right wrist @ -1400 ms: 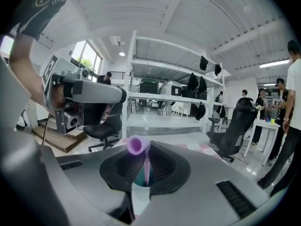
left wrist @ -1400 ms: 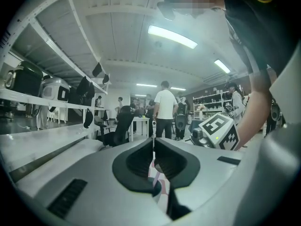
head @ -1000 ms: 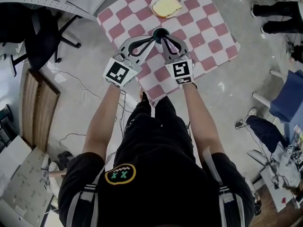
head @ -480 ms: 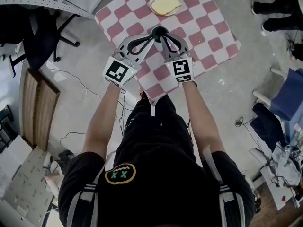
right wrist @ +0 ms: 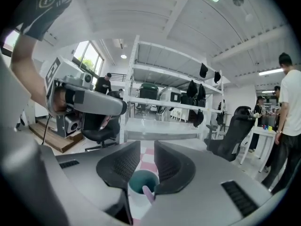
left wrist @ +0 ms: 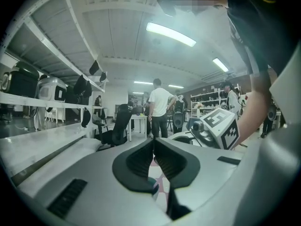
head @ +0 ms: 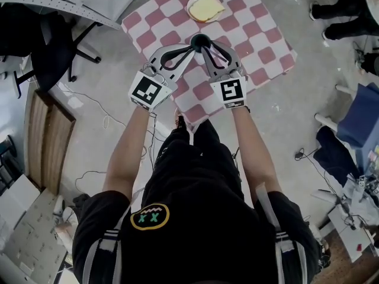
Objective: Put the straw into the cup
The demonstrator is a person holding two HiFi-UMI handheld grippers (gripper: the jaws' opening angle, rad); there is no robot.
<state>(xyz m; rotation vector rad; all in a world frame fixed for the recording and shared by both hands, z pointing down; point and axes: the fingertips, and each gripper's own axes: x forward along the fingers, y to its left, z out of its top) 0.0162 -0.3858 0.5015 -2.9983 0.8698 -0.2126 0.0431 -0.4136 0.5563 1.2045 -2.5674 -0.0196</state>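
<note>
A dark teal cup (head: 200, 40) stands near the middle of the red-and-white checked table (head: 260, 34). Both grippers point at it from the near side. In the right gripper view the cup (right wrist: 141, 181) sits just beyond and below the jaws, with a pink straw (right wrist: 147, 192) standing in it against the near rim. My right gripper (right wrist: 147, 147) is open with a narrow gap and nothing in it. My left gripper (left wrist: 153, 140) has its tips together; a bit of the teal rim (left wrist: 154, 186) shows beneath them. In the head view the left gripper (head: 190, 48) and right gripper (head: 205, 47) flank the cup.
A white plate (head: 205, 7) with a yellow slice lies at the table's far side. A black office chair (head: 50, 40) stands to the left. People's legs (head: 346, 16) show at the far right, and cables trail on the floor (head: 106, 117).
My right gripper has drawn back a little toward me and to the right. The left gripper and the cup have stayed put.
</note>
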